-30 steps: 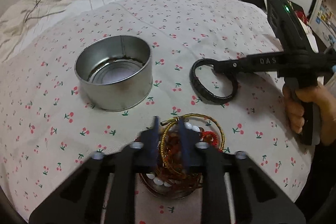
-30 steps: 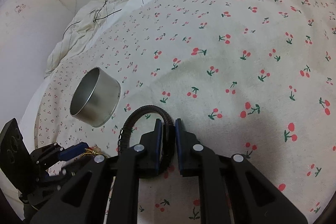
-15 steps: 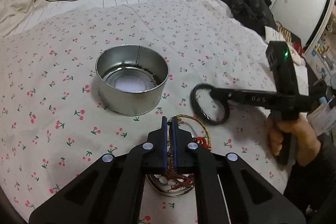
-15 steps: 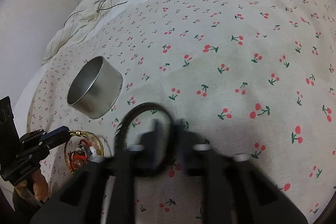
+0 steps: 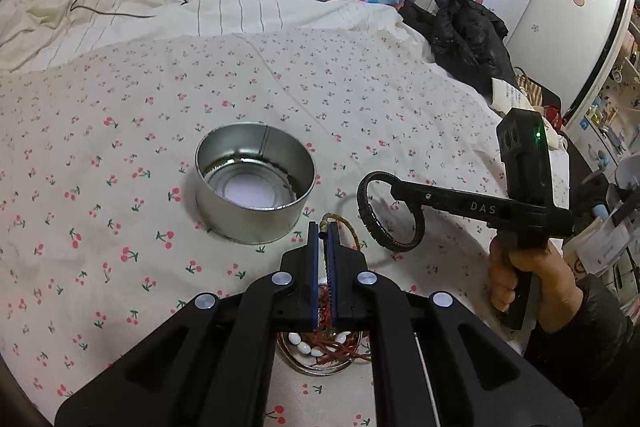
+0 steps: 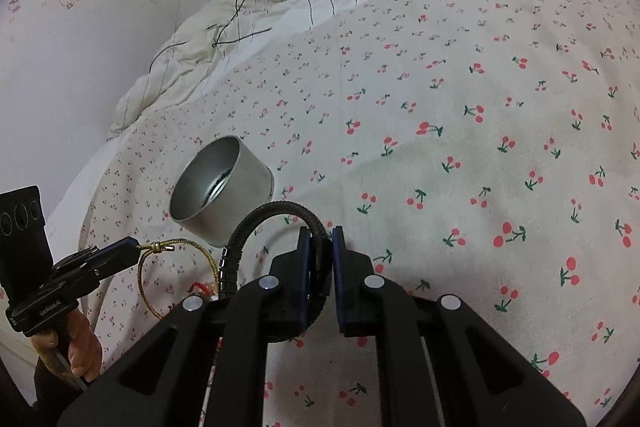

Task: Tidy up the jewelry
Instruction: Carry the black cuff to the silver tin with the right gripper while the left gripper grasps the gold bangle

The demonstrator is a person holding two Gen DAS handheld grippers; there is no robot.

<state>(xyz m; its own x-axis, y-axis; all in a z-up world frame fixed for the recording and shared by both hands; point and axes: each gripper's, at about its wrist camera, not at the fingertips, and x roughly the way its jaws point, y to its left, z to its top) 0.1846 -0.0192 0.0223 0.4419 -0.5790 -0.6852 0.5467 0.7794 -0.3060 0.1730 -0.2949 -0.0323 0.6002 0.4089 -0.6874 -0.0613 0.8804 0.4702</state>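
"DAS" reads on the right gripper (image 5: 394, 189) arm; a small label on the left gripper (image 6: 134, 247) body is too blurred to read. Left gripper clamped tight on a gold cord bracelet (image 6: 150, 273), lifted over a small dish (image 5: 320, 367) of beads near the camera. Right gripper pinches a black bracelet (image 5: 380, 223), held right of the empty tin (image 5: 256, 187) on the cherry-print sheet (image 5: 120, 147).

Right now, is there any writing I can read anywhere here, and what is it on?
"DAS": on the side of the right gripper, seen from the left wrist.
Small print on the left gripper's handle: too small to read.
Papers and packets at the room's edge: too blurred.
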